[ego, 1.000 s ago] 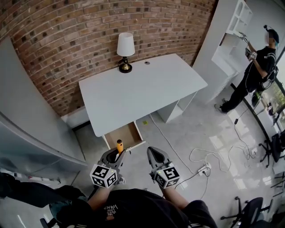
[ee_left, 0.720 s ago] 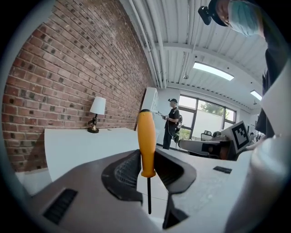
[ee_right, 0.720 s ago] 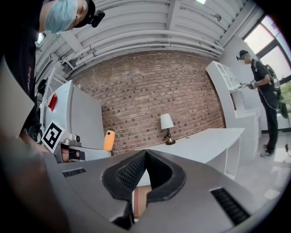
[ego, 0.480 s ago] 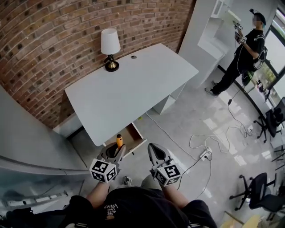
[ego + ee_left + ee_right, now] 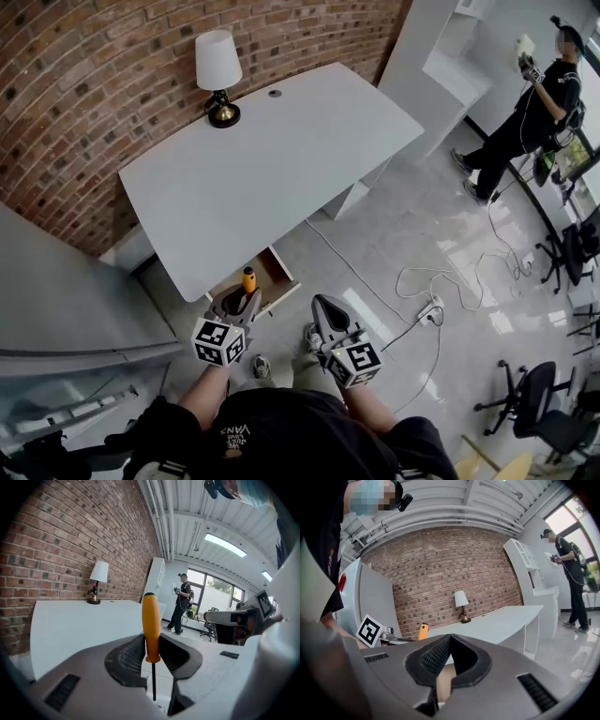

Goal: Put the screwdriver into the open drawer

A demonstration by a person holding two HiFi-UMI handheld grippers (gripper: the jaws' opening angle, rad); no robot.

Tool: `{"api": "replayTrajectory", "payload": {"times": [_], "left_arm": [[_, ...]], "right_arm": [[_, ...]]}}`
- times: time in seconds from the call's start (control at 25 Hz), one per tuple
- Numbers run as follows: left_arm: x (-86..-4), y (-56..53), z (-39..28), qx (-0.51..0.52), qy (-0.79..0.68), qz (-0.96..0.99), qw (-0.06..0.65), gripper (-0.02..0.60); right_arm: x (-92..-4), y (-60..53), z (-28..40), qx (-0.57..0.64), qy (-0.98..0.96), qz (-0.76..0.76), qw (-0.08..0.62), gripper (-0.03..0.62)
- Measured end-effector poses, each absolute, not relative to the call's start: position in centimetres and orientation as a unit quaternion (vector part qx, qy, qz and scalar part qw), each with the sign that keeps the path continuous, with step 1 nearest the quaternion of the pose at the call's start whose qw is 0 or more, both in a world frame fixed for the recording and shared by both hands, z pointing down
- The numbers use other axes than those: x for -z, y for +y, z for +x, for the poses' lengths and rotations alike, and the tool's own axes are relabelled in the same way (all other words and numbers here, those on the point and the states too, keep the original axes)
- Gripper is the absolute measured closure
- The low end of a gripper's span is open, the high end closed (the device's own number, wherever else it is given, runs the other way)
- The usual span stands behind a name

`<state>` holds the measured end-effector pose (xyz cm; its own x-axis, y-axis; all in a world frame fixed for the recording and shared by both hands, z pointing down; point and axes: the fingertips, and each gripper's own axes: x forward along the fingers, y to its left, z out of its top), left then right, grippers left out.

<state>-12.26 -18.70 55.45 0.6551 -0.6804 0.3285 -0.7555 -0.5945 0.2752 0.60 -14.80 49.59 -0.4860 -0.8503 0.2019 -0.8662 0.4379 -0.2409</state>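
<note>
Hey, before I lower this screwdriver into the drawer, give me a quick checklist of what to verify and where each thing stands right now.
1. Grip on the screwdriver: ok, the left hand-held gripper is clamped on the lower end of the orange handle.
2. Drawer open: ok, it is pulled out from under the desk with its wooden inside showing.
3. Room inside the drawer: cannot tell, the left hand-held gripper covers part of it.
4. Screwdriver lined up with the drawer: ok, the handle overlaps it in the head view; its height above the drawer cannot be told.
5. Right hand-held gripper out of the way: ok, it is shut, empty and to the right of the drawer.
</note>
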Motion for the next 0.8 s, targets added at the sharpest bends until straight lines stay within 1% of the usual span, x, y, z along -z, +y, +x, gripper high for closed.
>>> {"api": "replayTrajectory", "payload": {"times": [0.4,0.64,0.8], "left_arm": [[-65.1,-22.9,-8.4,-0.179,-0.395,0.874,0.219,0.491],[-71.1,-24.6,-7.2,-0.224,-0.388,0.863,0.234,0.491],[-75.3,-25.3,-6.8,-0.249,-0.384,0.851,0.255,0.491]], "right_arm": [[-54.5,-18.9,3.6,-0.192,-0.850,0.489,0.027,0.599],[-58.0,-20.4,4.4,-0.214,-0.850,0.480,0.030,0.599],[-60.1,-20.9,4.6,-0.229,-0.852,0.471,0.030,0.599]]}}
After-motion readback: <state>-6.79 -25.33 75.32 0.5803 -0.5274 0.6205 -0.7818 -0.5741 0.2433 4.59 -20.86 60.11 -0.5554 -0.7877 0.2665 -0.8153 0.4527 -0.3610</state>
